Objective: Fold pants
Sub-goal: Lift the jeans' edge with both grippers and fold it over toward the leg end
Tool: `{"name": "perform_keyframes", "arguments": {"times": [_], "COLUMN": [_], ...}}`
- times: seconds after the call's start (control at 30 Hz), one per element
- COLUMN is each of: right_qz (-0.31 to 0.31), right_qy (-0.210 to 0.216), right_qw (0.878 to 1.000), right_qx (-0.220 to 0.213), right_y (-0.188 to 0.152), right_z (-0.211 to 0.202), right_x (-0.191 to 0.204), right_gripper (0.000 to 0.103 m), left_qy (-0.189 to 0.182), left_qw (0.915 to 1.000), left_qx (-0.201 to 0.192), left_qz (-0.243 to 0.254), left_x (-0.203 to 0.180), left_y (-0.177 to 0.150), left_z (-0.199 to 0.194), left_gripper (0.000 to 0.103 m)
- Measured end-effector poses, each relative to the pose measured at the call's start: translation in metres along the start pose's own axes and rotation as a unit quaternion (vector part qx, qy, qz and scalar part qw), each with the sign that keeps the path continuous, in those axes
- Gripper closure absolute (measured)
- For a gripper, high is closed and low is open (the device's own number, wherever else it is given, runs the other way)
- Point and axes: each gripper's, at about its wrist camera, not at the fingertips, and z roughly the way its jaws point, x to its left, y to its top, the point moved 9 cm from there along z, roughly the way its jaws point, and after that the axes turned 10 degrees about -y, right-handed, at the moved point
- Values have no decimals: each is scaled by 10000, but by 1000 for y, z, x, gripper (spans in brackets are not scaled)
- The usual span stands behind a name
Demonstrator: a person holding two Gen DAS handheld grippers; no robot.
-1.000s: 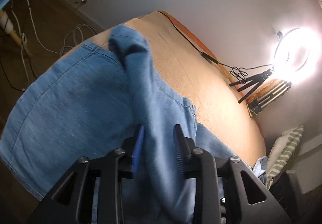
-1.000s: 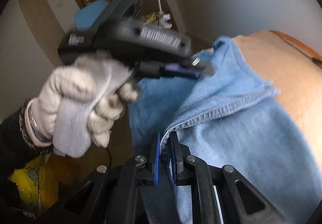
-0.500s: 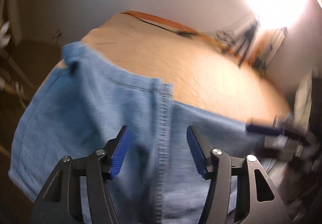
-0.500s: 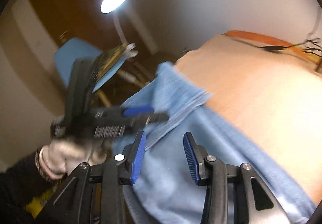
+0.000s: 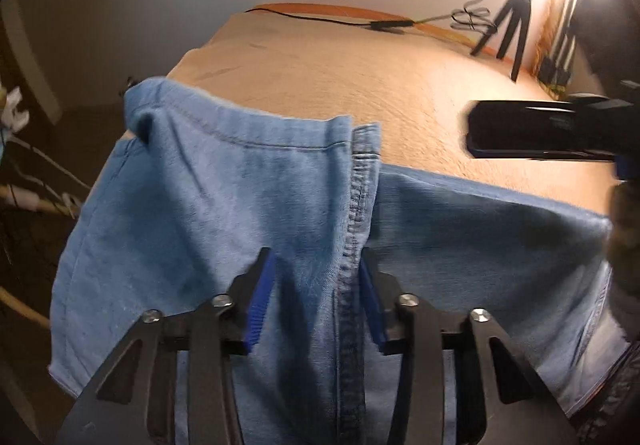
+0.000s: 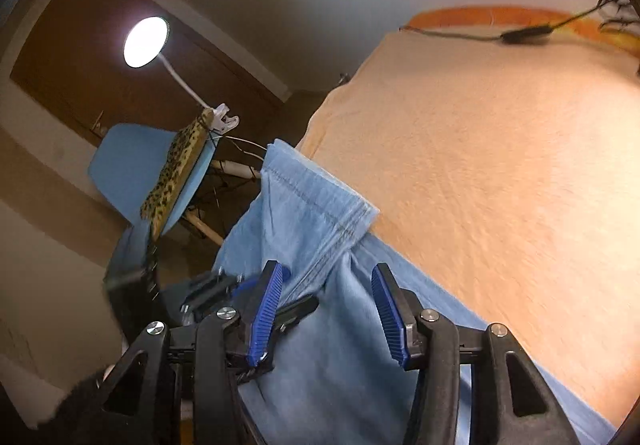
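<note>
Light blue pants [image 5: 200, 205] lie on the peach bed cover [image 5: 360, 65] and hang over its near edge. My left gripper [image 5: 318, 273] hovers low over them. Its jaws are closing, the stitched seam [image 5: 352, 213] runs between the blue pads, and they do not press it. My right gripper [image 6: 326, 277] points at the hemmed end of the pants [image 6: 320, 213]. Its jaws are opening with cloth below the gap, not pinched. The right tool's black body [image 5: 540, 129] shows blurred at the right in the left wrist view. The left tool's black fingers [image 6: 296, 307] show behind my right gripper's left finger.
A bright ring light on a tripod [image 5: 512, 17] stands at the far right corner, and a black cable [image 5: 384, 24] runs along the bed's far edge. Left of the bed are a blue chair [image 6: 124, 169] with a spotted cloth [image 6: 176, 173], a clip lamp [image 6: 145, 41] and white cords on the floor.
Both grippers were shut on a raised fold of the pants; now both have let go and the cloth lies on the bed. The left jaws spread wide, then narrowed. Both views rolled.
</note>
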Motion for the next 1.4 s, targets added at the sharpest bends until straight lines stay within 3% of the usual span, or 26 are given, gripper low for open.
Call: {"name": "perform_keyframes", "arguments": {"times": [0.17, 0.33, 0.4, 0.47, 0.5, 0.57, 0.67, 0.77, 0.93, 1.03, 1.1, 1.17, 1.27, 1.4], "right_qz": [224, 415, 436, 340, 265, 113, -46, -169, -491, -714, -893, -1017, -1073, -1395], "right_qy": [49, 95, 151, 203, 230, 306, 444, 625, 879, 1061, 1121, 998, 778, 262], "right_qw": [9994, 9986, 9985, 9989, 9992, 9993, 9989, 9977, 9945, 9911, 9886, 9889, 9905, 9894], "right_qx": [275, 304, 279, 235, 215, 160, 144, 175, 282, 379, 466, 432, 354, 298], "right_y": [9, 19, 23, 26, 27, 30, 32, 31, 27, 21, 17, 18, 28, 45], "right_z": [40, 58, 59, 54, 51, 46, 39, 34, 30, 29, 31, 34, 41, 63], "right_x": [0, 0, 3, 12, 17, 32, 51, 70, 100, 117, 126, 128, 122, 113], "right_gripper": [56, 76, 88, 94, 95, 96, 96, 96, 96, 95, 86, 68, 66, 62], "left_qy": [-187, -286, -288, -209, -136, -44, 89, -86, -383, -621, -709, -785, -720, -693], "left_qw": [9994, 9988, 9986, 9988, 9989, 9988, 9974, 9924, 9804, 9691, 9613, 9535, 9477, 9338], "left_qx": [-127, -238, -256, -267, -268, -331, -547, -789, -1216, -1472, -1599, -1689, -1825, -2013], "left_qz": [-244, -327, -349, -365, -371, -362, -456, -939, -1503, -1881, -2130, -2369, -2517, -2875], "left_x": [7, 5, 3, 2, 1, -2, 0, 13, 41, 57, 70, 83, 98, 122], "left_y": [-5, -6, -4, 1, 3, 8, 16, 19, 12, 2, -10, -22, -37, -61], "left_z": [-6, -7, -5, -2, -1, 2, 1, -3, -22, -37, -46, -53, -65, -76], "left_gripper": [69, 69, 69, 61, 49, 46, 46, 47, 77, 85, 87, 87, 87, 87]}}
